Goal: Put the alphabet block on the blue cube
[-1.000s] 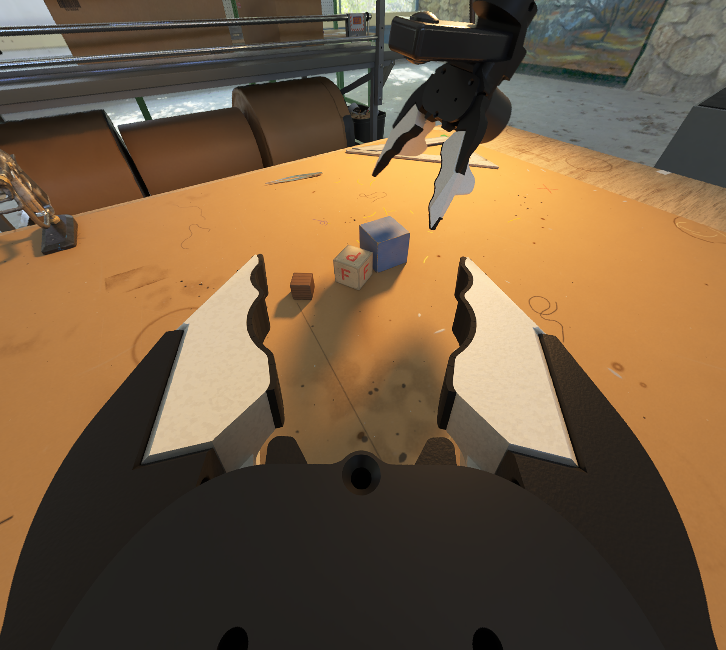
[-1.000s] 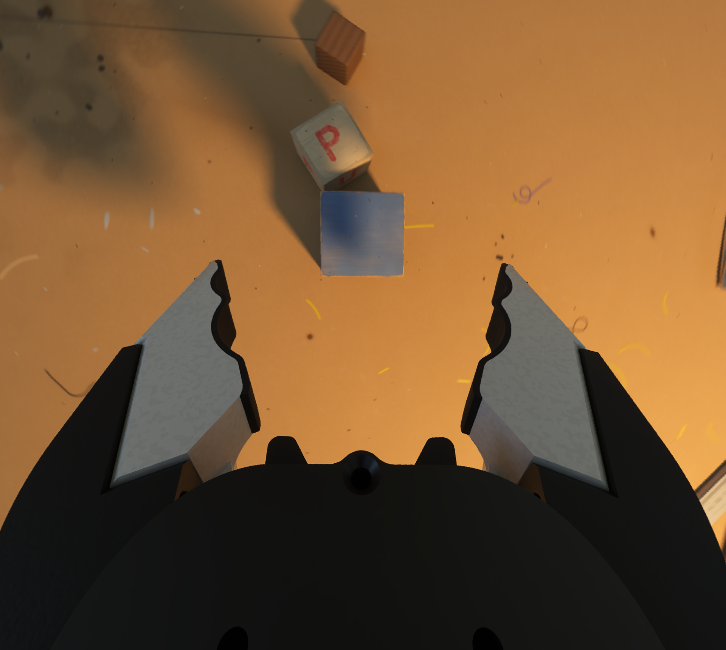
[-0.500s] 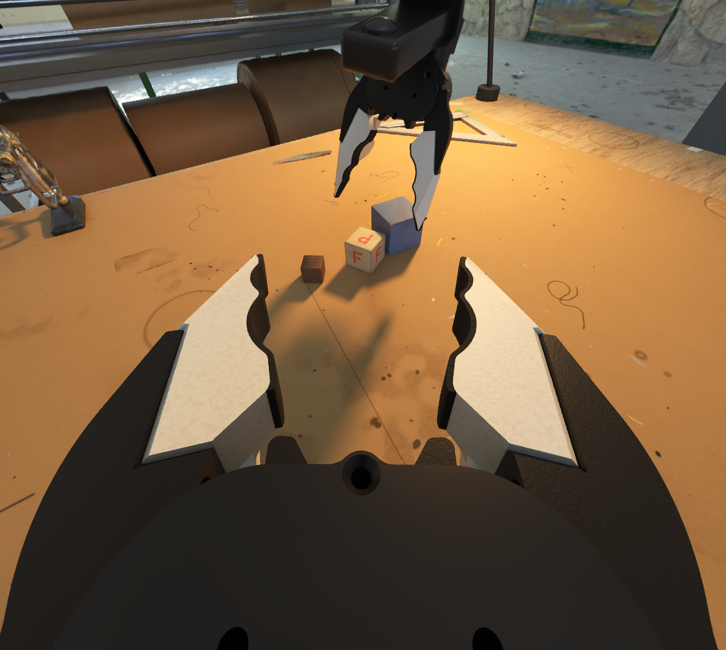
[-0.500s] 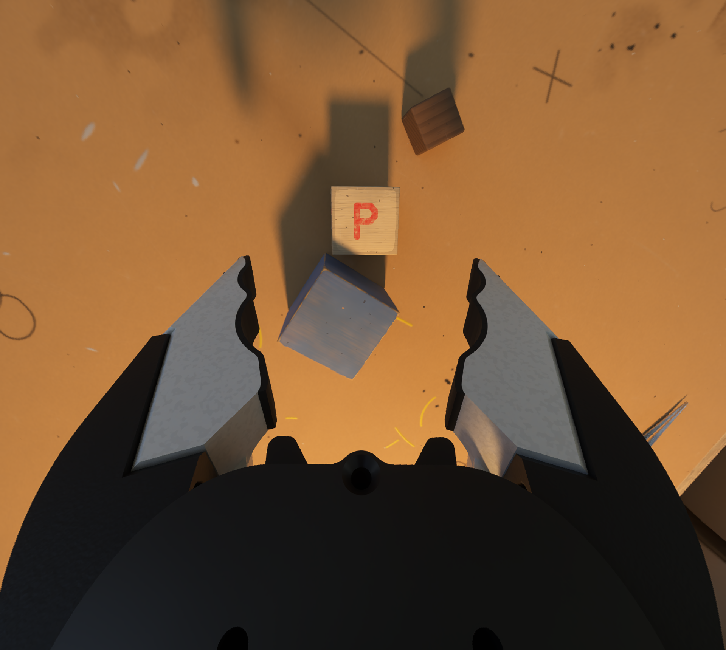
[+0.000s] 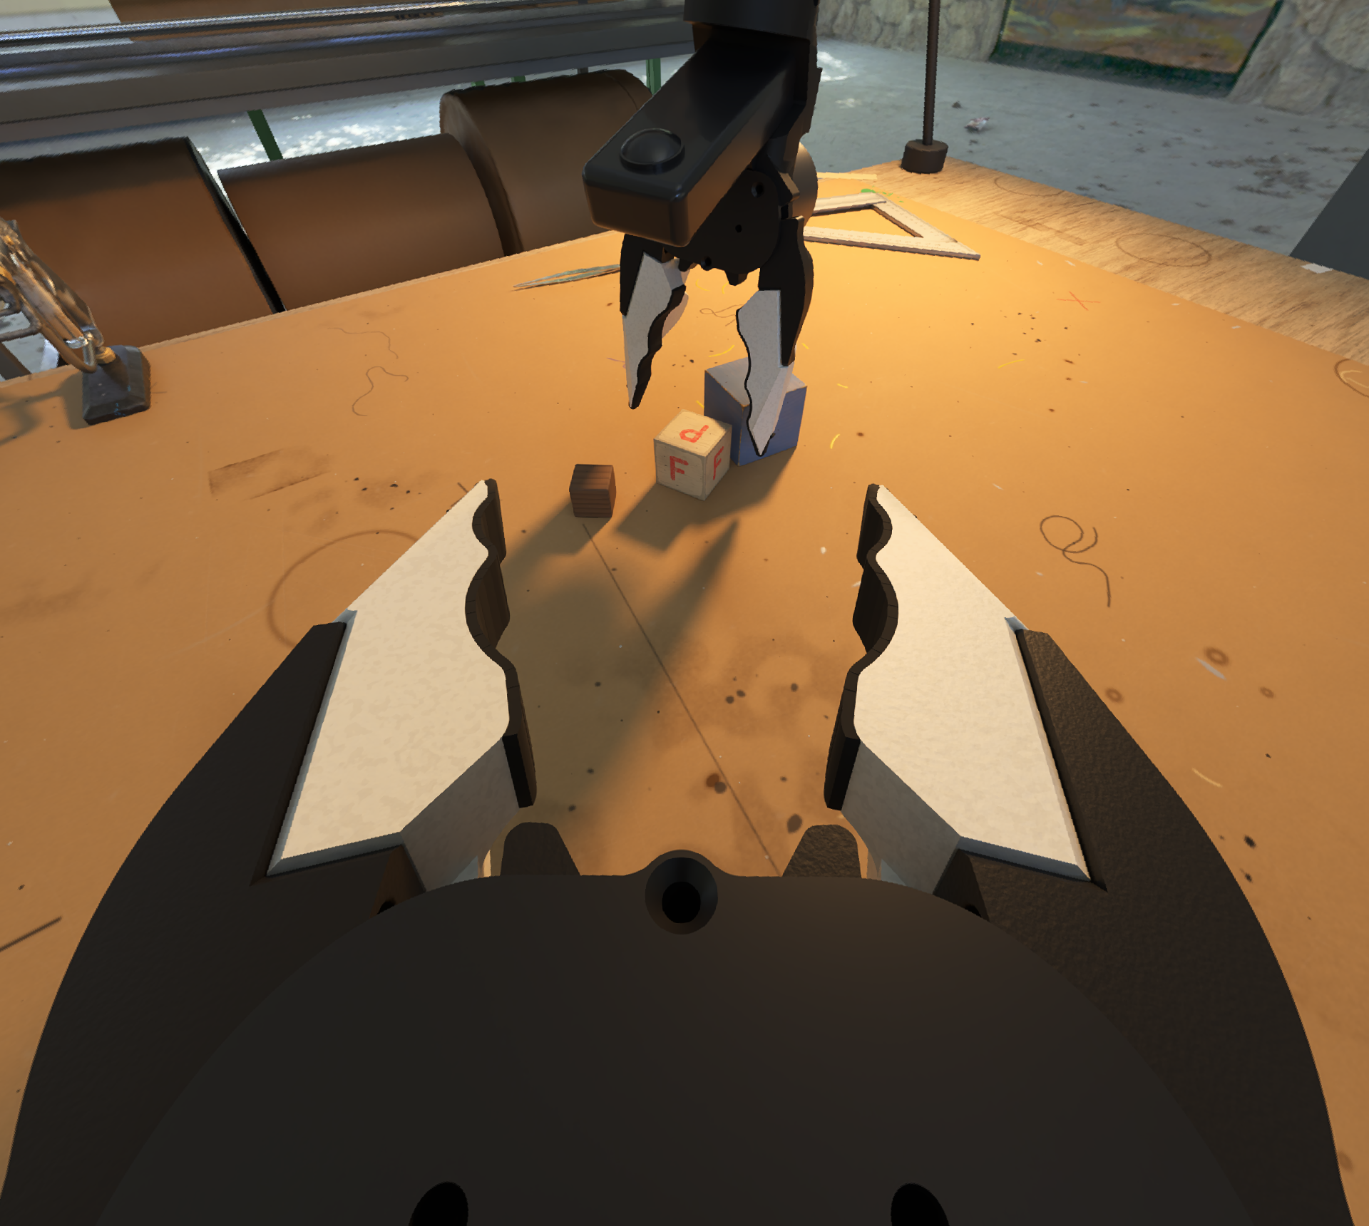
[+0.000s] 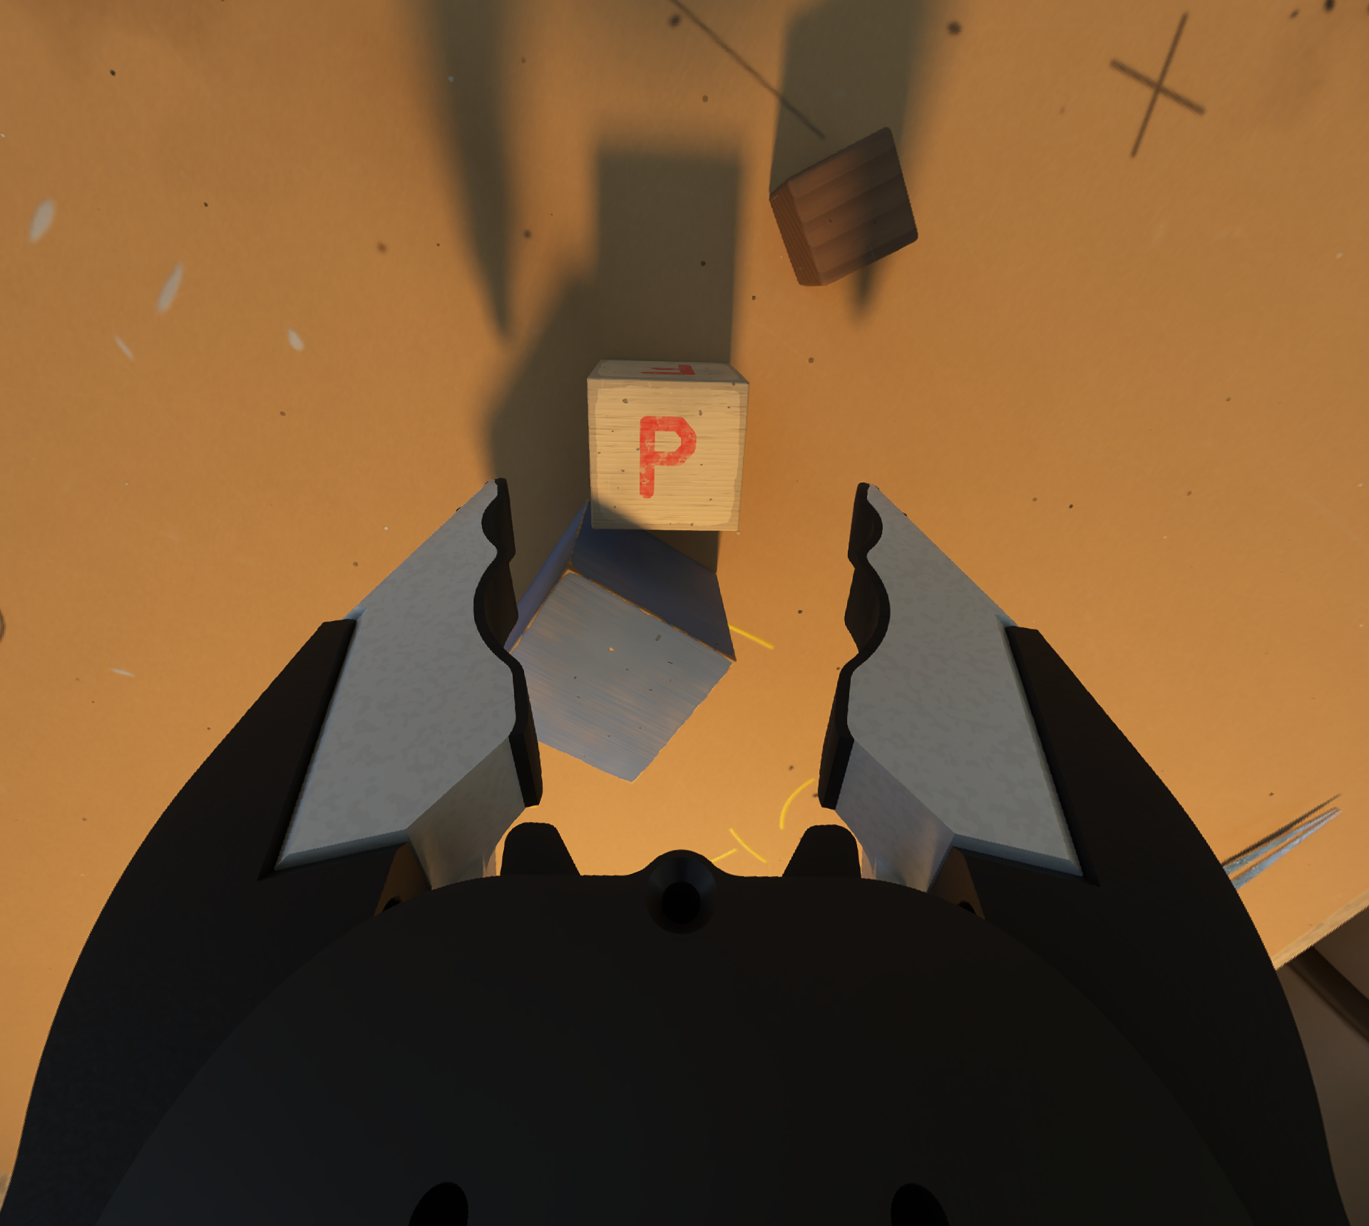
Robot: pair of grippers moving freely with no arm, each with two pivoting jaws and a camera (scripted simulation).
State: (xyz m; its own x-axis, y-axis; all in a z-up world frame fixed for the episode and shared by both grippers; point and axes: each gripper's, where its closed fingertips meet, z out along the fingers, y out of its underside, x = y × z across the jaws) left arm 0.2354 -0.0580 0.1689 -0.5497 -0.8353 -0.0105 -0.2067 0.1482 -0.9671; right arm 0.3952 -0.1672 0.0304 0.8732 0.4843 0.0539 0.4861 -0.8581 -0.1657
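A pale wooden alphabet block [image 5: 690, 454] with red letters sits on the orange table, touching the blue cube [image 5: 787, 422] behind it. In the right wrist view the block [image 6: 667, 446] lies just beyond my fingertips and the blue cube [image 6: 622, 668] lies low between the fingers, nearer the left one. My right gripper [image 6: 680, 487] is open and empty; it also shows in the left wrist view [image 5: 696, 428], hovering over both blocks. My left gripper [image 5: 680, 490] is open and empty, well short of the blocks.
A small dark brown wooden cube [image 5: 593, 489] sits left of the alphabet block; it also shows in the right wrist view [image 6: 844, 207]. A metal set square [image 5: 881, 220] lies at the far side. Brown rolls [image 5: 355, 213] and a shelf rack stand behind the table.
My right gripper has swung round over the blocks and come lower and closer, still open. The left gripper has drawn back slightly. The blocks have not moved.
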